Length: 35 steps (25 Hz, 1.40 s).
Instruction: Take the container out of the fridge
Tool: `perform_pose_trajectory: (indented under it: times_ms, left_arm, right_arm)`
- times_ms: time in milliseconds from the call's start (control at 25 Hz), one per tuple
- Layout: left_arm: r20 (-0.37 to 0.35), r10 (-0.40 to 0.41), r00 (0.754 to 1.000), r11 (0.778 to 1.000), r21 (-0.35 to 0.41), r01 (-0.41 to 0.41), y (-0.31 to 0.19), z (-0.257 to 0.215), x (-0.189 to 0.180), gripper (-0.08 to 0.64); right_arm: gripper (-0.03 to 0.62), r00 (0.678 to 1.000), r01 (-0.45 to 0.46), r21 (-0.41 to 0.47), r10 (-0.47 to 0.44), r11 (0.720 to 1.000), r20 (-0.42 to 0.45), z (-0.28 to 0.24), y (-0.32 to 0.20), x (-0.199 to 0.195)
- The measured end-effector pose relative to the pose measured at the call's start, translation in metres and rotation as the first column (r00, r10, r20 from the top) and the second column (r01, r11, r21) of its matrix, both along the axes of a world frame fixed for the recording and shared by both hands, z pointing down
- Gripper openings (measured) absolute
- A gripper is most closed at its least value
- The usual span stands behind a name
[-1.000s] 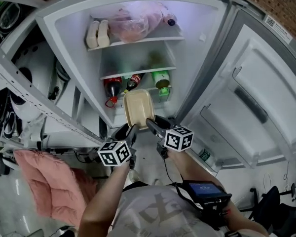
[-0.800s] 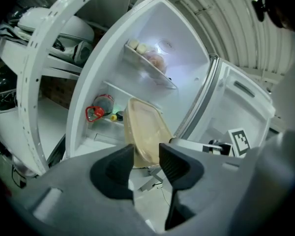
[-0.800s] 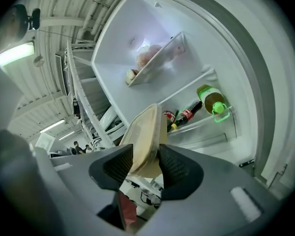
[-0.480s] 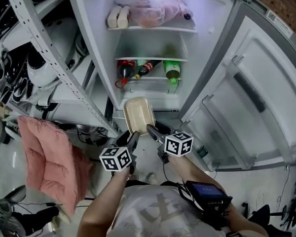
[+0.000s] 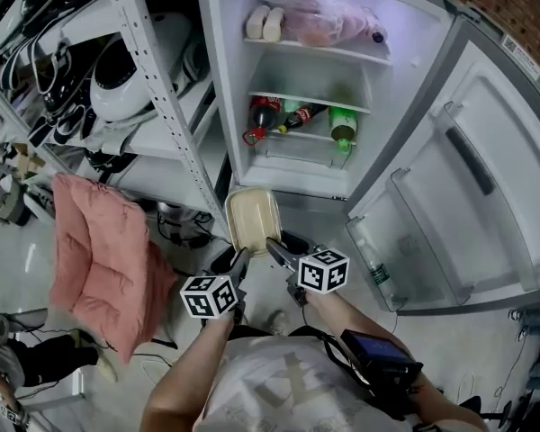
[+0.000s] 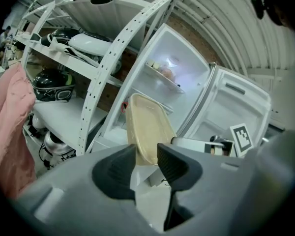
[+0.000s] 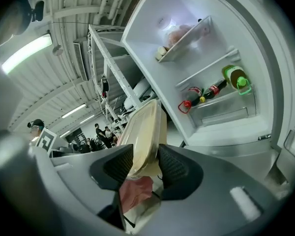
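A shallow beige lidded container (image 5: 252, 219) hangs in the air outside the open fridge (image 5: 299, 174), below its lowest shelf. My left gripper (image 5: 238, 257) has the container's near left edge between its jaws, which are closing, pads against it. My right gripper (image 5: 274, 246) is shut on the near right edge. In the left gripper view the container (image 6: 145, 127) rises from between the fingers of the left gripper (image 6: 146, 156). In the right gripper view the container's rim (image 7: 146, 127) sits pinched in the right gripper (image 7: 145, 163).
The fridge door (image 5: 459, 178) stands wide open at the right. Cola bottles (image 5: 270, 115) and a green bottle (image 5: 342, 124) lie on a shelf inside; bagged food (image 5: 324, 25) sits above. A white metal rack (image 5: 153, 97) stands left, a pink cushion (image 5: 99, 259) beside it.
The container and both grippers have drawn back from the fridge, which now sits farther off and more to the right. The rack and pink cushion fill more of the left side.
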<state>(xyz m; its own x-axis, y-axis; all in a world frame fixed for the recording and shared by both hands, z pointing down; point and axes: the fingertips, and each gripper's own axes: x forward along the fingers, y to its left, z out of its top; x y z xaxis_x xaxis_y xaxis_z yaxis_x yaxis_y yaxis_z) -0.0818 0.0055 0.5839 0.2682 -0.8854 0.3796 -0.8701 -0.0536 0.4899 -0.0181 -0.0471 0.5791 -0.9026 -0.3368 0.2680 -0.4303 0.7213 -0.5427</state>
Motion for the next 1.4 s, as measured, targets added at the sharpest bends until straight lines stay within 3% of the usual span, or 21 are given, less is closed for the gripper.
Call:
perform_pose_trajectory:
  times_ms: [600, 1400]
  left_arm:
    - [-0.01, -0.064, 0.998, 0.997, -0.038, 0.063, 0.094, 0.016, -0.076, 0.14]
    - [-0.046, -0.133, 0.99, 0.983, -0.134, 0.126, 0.16, 0.06, -0.118, 0.139]
  right_arm:
    - [0.162, 0.992, 0.119, -0.012, -0.12, 0.993, -0.048, 0.013, 0.083, -0.083]
    - [0.147, 0.967, 0.234, -0.054, -0.238, 0.971, -0.086, 0.045, 0.138, -0.14]
